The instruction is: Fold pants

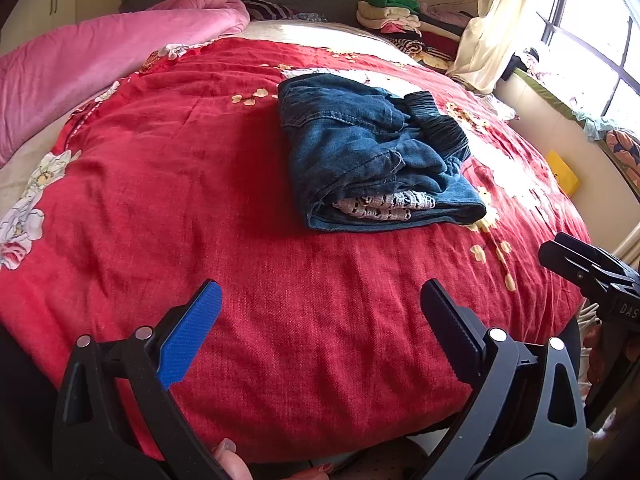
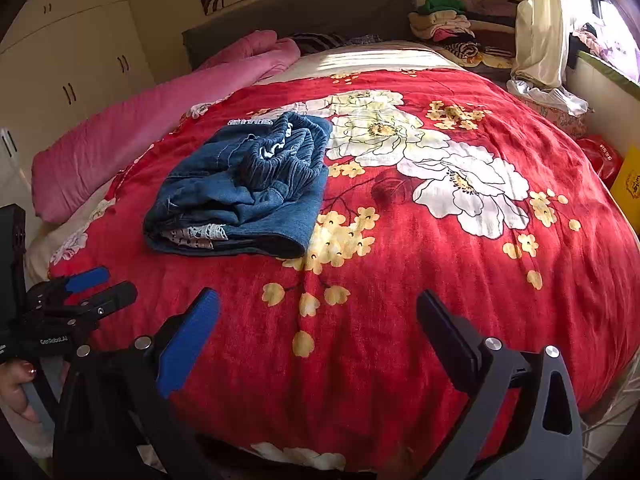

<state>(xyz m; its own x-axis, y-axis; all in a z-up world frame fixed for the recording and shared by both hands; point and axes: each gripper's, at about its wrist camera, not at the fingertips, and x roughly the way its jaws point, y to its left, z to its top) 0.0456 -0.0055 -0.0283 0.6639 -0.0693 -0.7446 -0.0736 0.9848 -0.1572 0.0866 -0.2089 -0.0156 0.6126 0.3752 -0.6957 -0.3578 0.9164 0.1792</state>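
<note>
Both tongs stand released and empty: the left gripper [image 1: 320,316] and right gripper [image 2: 318,316] hover over the near edge of the red bedspread [image 1: 160,200], well apart from the pants [image 1: 372,156], which lie folded mid-bed. Folding looks finished; at most a tidying press remains.

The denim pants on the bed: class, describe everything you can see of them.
The denim pants are dark blue, folded into a compact, slightly rumpled bundle. A gathered elastic waistband lies on top, and white lace trim shows between the layers at the near edge. Seam stitching is visible. They lie flat on the red floral blanket, touching only it; the left gripper and right gripper are both open and apart from them.
</note>
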